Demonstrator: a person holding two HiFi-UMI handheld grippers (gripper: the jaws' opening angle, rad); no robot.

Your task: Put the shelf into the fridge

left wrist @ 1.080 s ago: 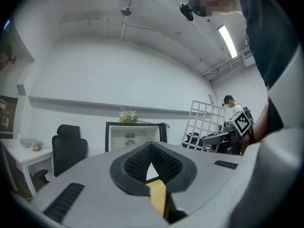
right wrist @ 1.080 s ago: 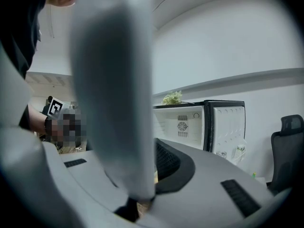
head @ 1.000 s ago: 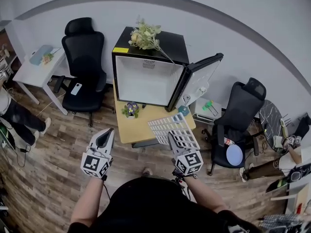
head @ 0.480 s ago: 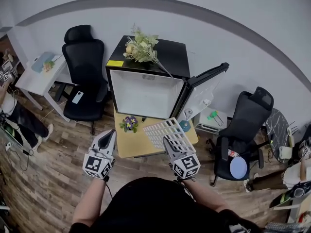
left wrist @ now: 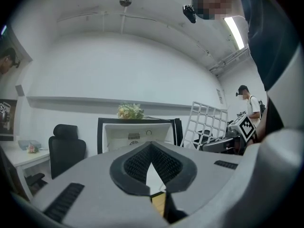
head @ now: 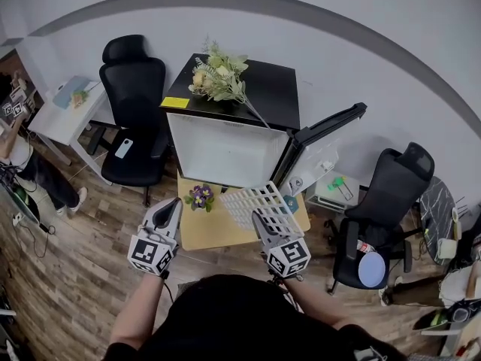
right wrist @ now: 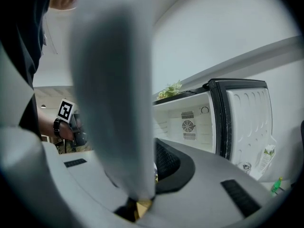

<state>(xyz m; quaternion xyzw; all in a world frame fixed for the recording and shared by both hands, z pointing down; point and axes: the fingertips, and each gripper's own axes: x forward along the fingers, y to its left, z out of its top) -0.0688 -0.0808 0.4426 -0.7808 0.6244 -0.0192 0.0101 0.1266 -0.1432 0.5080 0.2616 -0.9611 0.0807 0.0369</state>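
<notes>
Nearest, the left tongs (head: 170, 207) are closed on nothing. The right tongs (head: 261, 218) clamp the near edge of the white grid shelf (head: 255, 199), held tilted above the tabletop (head: 207, 232). Beyond, the fridge (head: 225, 147) stands open.

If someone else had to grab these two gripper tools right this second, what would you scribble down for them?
Left gripper: jaws together, nothing in them, held out in front of the body.
Right gripper: shut on the near edge of the white wire shelf, which tilts up over the low wooden table.
Fridge: behind the table, its door swung open to the right.
Done: shelf is picked up.
Left: carry it forward, level it, slide it into the fridge, let go.
</notes>
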